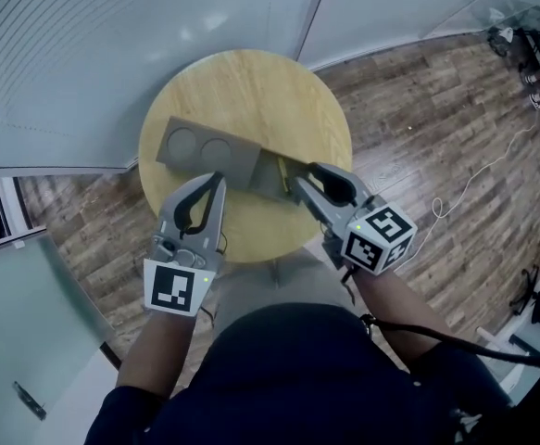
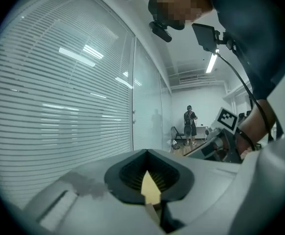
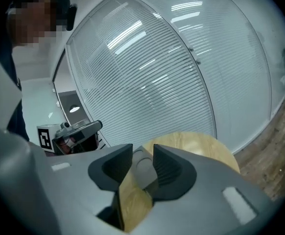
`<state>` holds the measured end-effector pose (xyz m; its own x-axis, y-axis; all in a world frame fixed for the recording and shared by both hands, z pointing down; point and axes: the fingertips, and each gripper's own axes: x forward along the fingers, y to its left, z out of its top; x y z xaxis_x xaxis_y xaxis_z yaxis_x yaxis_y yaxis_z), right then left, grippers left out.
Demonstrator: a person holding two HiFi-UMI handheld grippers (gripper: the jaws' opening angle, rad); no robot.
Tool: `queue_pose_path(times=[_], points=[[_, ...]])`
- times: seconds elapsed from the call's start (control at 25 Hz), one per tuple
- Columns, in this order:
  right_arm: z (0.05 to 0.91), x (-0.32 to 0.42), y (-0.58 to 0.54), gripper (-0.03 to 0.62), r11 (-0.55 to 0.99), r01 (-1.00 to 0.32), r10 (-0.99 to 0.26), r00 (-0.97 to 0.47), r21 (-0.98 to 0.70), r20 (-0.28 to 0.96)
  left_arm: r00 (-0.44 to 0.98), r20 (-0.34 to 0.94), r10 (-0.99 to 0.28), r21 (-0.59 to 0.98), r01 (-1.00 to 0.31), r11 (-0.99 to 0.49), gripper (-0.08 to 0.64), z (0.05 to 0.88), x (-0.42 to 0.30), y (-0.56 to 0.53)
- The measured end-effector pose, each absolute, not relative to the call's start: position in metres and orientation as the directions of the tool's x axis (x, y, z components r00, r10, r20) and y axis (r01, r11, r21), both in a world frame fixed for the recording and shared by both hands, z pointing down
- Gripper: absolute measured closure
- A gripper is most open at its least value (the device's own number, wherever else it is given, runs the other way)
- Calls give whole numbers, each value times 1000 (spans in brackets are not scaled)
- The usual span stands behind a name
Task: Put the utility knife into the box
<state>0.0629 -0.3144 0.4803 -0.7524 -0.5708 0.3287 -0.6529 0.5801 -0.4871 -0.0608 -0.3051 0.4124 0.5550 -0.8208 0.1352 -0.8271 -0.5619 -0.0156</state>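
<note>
- Head view: you are holding both grippers above the round table (image 1: pixel 251 82). The grey box (image 1: pixel 205 146) is lying on it with its long axis running from upper left to lower right.
  - A yellowish strip at the box's right end is looking like the knife (image 1: pixel 284 167). I am judging it to be lying inside already, though it is too small to be sure, and its own axis is not readable.
  - The right gripper (image 1: pixel 305 175) is hanging with its tips just beside that end, so your right hand is the nearer one. Its jaws are standing apart with nothing between them.
  - The left gripper (image 1: pixel 218 182) is pointing at the box's near edge about midway along, its tips pressing together on nothing.
- Left gripper view: the jaws are meeting at their tips and gripping nothing — only a sliver of table is showing through the slot beneath them. The gripper is facing the blinds (image 2: pixel 59 106), so neither box nor knife is appearing here.
- Right gripper view: the jaws are released, with a clear gap between the pads.
  - Through that gap the box's round recess and the table are showing ahead and below, well apart from the pads.
  - The knife itself is not showing here — if it needs another touch, it is lying ahead of and beneath these jaws.
</note>
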Motion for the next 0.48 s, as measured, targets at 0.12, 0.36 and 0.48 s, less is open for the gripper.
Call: queue_pose_path(times=[0.12, 0.36, 0.48], points=[[453, 73, -315, 451, 581, -649, -595, -751, -492, 288, 547, 116, -829, -19, -833, -552, 557, 389, -62, -298], [390, 83, -309, 451, 607, -658, -651, -733, -446, 197, 545, 76, -835, -30, -836, -548, 557, 358, -56, -276], [363, 83, -308, 451, 635, -666, -663, -730, -393, 165, 535, 31, -844, -25, -844, -536, 557, 339, -59, -278]])
